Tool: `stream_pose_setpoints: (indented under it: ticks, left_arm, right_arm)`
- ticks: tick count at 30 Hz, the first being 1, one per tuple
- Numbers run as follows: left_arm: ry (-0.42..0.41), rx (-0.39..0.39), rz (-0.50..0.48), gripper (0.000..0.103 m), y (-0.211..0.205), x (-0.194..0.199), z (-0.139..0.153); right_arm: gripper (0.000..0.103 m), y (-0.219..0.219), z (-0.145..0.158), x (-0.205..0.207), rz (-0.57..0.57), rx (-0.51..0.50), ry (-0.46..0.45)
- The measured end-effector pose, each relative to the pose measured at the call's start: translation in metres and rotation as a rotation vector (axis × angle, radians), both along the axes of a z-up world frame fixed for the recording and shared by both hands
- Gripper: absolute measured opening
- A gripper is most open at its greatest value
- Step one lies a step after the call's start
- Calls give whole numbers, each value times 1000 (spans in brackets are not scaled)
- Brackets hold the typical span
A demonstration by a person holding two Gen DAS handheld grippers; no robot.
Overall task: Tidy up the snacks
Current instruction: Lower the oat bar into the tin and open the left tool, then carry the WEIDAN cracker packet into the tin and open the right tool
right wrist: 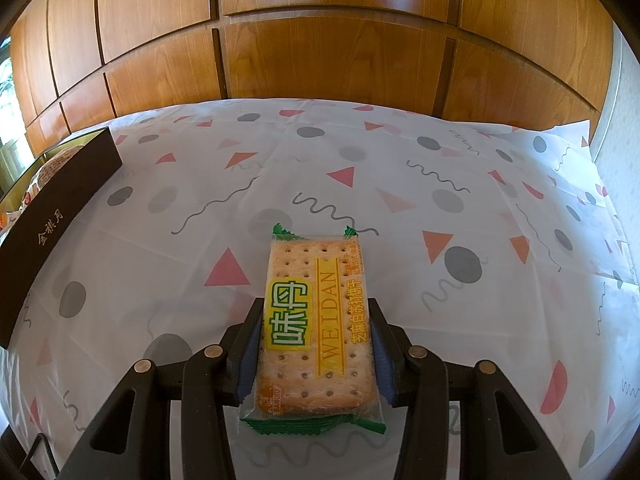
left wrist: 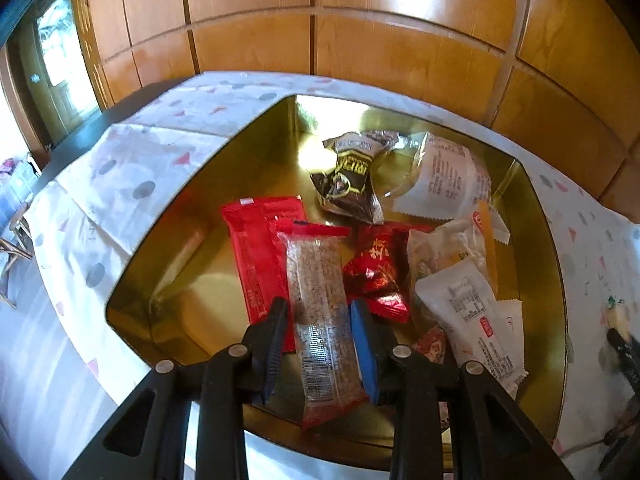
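Wood panelling [right wrist: 320, 60] is backing a patterned tablecloth [right wrist: 400, 184]. Left gripper [left wrist: 320, 312] is straddling a grain bar [left wrist: 320, 312] inside the gold box [left wrist: 224, 184], pads apart; right gripper [right wrist: 316, 316] is clamping a cracker pack [right wrist: 316, 320].

**Crowded box, open cloth**

Snack packets [left wrist: 400, 240] cover the right half and middle of the gold-lined box [left wrist: 558, 288], leaving bare floor only along its left wall. Beyond the cracker packet [right wrist: 316, 328], the patterned tablecloth [right wrist: 400, 168] lies open up to the wooden wall panels [right wrist: 320, 52]; the box's dark side [right wrist: 52, 232] walls off the left.
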State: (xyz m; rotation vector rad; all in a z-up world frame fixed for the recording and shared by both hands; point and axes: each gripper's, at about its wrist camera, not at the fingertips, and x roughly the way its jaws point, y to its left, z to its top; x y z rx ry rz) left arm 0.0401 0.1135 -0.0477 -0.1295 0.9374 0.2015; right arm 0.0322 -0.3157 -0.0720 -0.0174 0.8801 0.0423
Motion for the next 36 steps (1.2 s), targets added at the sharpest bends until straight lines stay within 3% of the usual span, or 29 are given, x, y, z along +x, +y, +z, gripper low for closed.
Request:
stream_pose_setpoints:
  ticks: [14,27,36]
  left_arm:
    - [-51,27,-8,39,-8,-9,15]
    - [-98,42,7,55,-3,-17,27]
    - [-137,44,19,55,6,-25,36]
  right_arm:
    - [48,1,0,0,-6,-7,0]
    - [47,4,-1,0,-27,-28,6]
    - [47,8,2,-3,-63,-41,29]
